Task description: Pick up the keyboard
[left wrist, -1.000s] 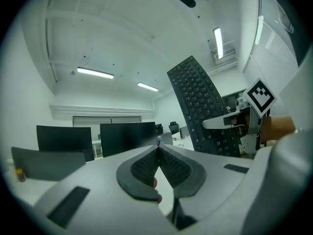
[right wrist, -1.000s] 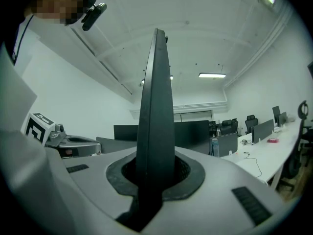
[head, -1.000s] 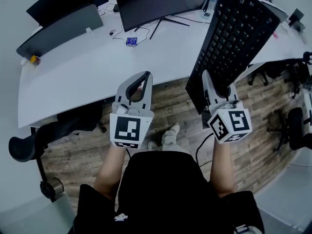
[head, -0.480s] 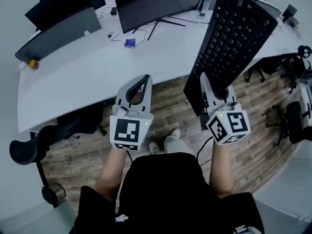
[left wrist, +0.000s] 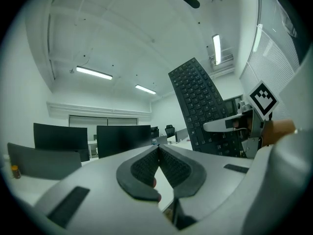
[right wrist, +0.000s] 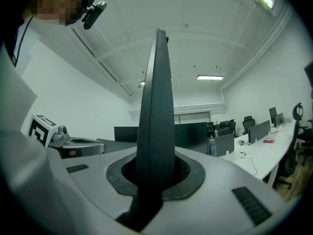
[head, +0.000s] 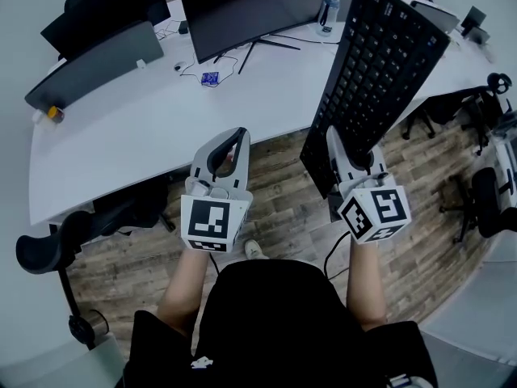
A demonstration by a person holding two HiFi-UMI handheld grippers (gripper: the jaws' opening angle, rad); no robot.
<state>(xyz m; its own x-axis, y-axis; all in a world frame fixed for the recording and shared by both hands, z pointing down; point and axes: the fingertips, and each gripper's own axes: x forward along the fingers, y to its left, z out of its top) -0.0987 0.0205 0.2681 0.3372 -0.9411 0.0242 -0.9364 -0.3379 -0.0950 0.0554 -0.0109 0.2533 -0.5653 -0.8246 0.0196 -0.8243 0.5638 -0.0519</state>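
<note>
Right gripper (right wrist: 155,173): jaws closed on the lower edge of the keyboard (head: 380,63); both black pads press against its two faces, and the right gripper view shows the keyboard edge-on, rising straight up from between the pads.

Left gripper (left wrist: 157,147): jaws closed, ribbed pads meeting at the tips, nothing between them; it is held just beside the right gripper and apart from the keyboard.

Keyboard: black, full-size, lifted off the table (head: 153,128) and standing on end in the air; held at its lower end only; its key side faces the left gripper, so the rows of keys are visible in the left gripper view; in the head view its upper end tilts away from the person and overlaps the table's near edge.

Both grippers point level, away from the person and toward the table; each carries a cube with square markers at its rear, next to the hand.

Table: white, curved; it carries a large dark monitor (head: 250,6), a second dark monitor (head: 105,6) to the left, a bottle (head: 327,8) near the keyboard's upper end, and thin cables.

Below the grippers: wood-pattern floor (head: 279,188); a black office chair (head: 48,247) at the left.
</note>
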